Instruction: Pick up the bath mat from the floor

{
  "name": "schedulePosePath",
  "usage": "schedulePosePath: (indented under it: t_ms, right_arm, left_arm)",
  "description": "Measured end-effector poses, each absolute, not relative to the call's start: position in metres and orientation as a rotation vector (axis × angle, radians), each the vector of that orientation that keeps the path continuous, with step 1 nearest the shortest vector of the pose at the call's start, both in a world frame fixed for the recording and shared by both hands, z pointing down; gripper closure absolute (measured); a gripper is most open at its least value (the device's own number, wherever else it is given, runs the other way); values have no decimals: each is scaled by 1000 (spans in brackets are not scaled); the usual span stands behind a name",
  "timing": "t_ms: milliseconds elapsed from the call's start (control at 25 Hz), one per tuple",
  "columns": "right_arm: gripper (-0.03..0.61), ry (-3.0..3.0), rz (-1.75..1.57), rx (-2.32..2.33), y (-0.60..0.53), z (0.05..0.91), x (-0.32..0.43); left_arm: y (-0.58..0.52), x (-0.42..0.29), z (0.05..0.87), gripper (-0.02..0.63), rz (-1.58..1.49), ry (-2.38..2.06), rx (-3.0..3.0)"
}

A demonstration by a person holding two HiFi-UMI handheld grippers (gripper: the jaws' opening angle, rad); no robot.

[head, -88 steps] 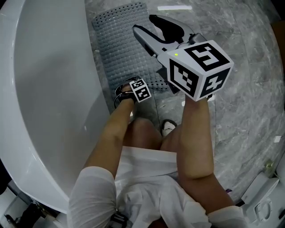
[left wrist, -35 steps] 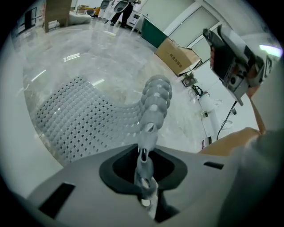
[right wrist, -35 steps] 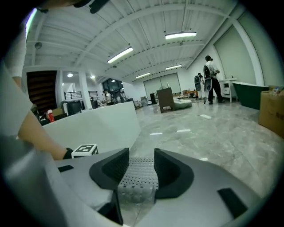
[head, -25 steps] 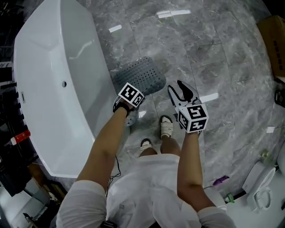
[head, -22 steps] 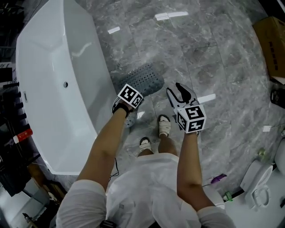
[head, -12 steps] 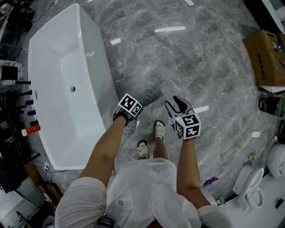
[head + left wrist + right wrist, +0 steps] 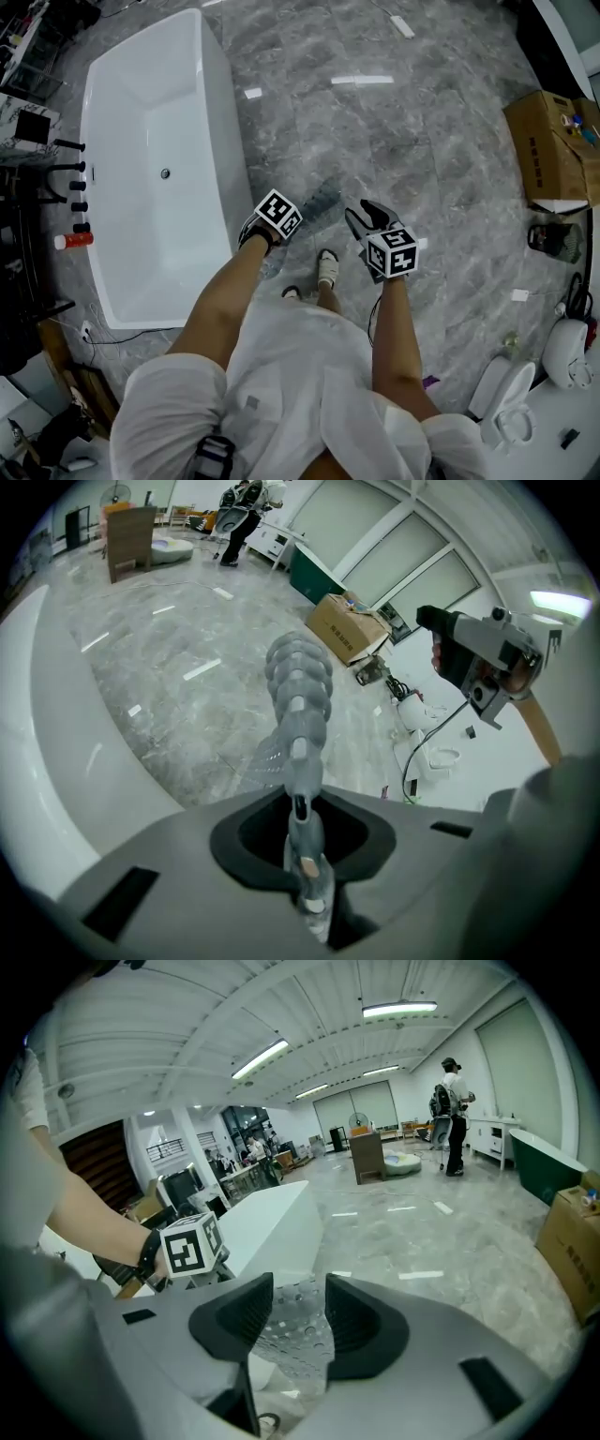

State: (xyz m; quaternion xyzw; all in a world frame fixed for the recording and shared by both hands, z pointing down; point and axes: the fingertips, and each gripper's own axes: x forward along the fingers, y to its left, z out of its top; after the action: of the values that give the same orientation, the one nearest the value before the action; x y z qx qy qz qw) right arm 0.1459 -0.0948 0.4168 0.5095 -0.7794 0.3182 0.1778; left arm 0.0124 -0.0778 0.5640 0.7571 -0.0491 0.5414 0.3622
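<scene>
The grey, dimpled bath mat hangs off the floor from my left gripper, beside the bathtub. In the left gripper view the mat's edge runs up from the jaws of the left gripper, which are shut on it. My right gripper hovers just right of the mat, open and holding nothing. In the right gripper view the mat shows through the gap of the right gripper, apart from both jaws, and the left gripper's marker cube is at the left.
A white bathtub stands to the left on the grey marble floor. A cardboard box sits at the right, and a toilet at the lower right. My sandalled feet are below the grippers. A person stands far off.
The view has risen well above the floor as the body stood up. The mat has come up off the floor with the left gripper. The right gripper has stayed open beside it.
</scene>
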Motion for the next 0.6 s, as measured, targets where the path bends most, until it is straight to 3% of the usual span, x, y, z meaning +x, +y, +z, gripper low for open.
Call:
schedulePosePath:
  t_ms: [600]
  right_arm:
    - [385,-2217,827,1279,-59,380,112]
  left_arm:
    - [-50,-11,487,558,1328,-180,1993]
